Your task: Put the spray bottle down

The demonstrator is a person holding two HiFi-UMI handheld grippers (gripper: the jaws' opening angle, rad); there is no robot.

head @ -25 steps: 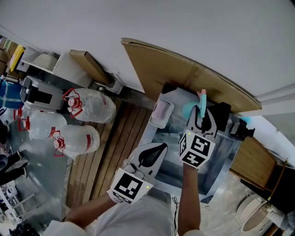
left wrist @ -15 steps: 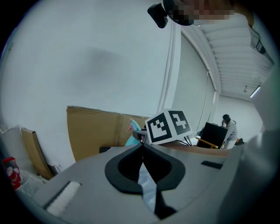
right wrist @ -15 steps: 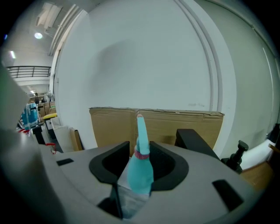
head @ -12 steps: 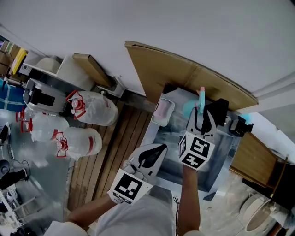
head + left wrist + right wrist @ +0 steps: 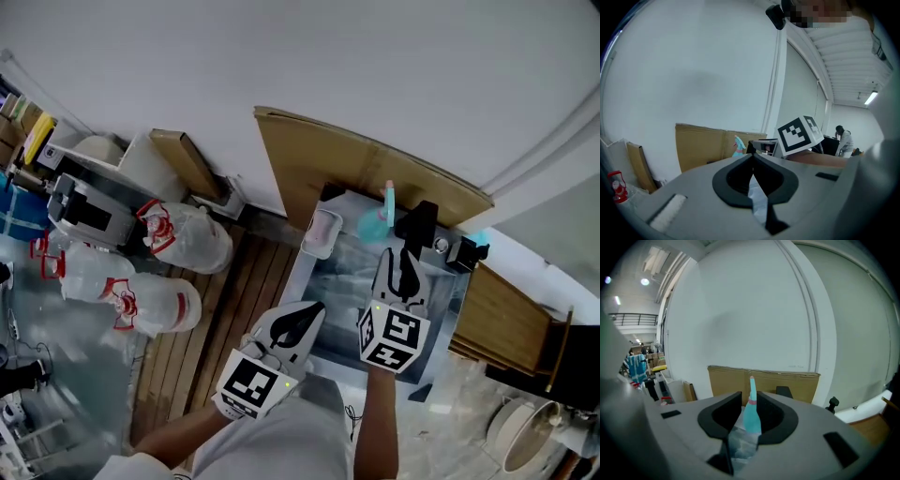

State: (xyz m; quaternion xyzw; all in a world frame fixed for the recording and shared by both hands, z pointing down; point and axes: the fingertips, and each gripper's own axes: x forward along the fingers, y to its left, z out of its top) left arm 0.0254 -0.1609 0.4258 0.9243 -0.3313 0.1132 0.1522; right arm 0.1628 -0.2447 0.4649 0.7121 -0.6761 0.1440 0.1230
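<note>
A teal spray bottle (image 5: 378,221) with a pink top stands upright at the back of the steel table (image 5: 342,286), in front of the cardboard sheet (image 5: 323,155). My right gripper (image 5: 404,250) sits a little nearer than the bottle, apart from it, jaws slightly parted. In the right gripper view the bottle (image 5: 751,414) shows through the gap of that gripper (image 5: 749,397), beyond the tips. My left gripper (image 5: 317,307) hovers at the table's front left, shut on nothing. The left gripper view shows its tips (image 5: 752,157) meeting, with the bottle (image 5: 737,146) far behind.
A pale pink tray (image 5: 322,231) sits on the table's back left corner. A black stand (image 5: 419,220) and a black device (image 5: 464,251) are at the back right. Water jugs (image 5: 187,234) lie left of wooden slats (image 5: 234,300). A wooden board (image 5: 502,319) lies to the right.
My right gripper has drawn back toward me from the spray bottle, which now stands alone on the table. The left gripper has hardly moved.
</note>
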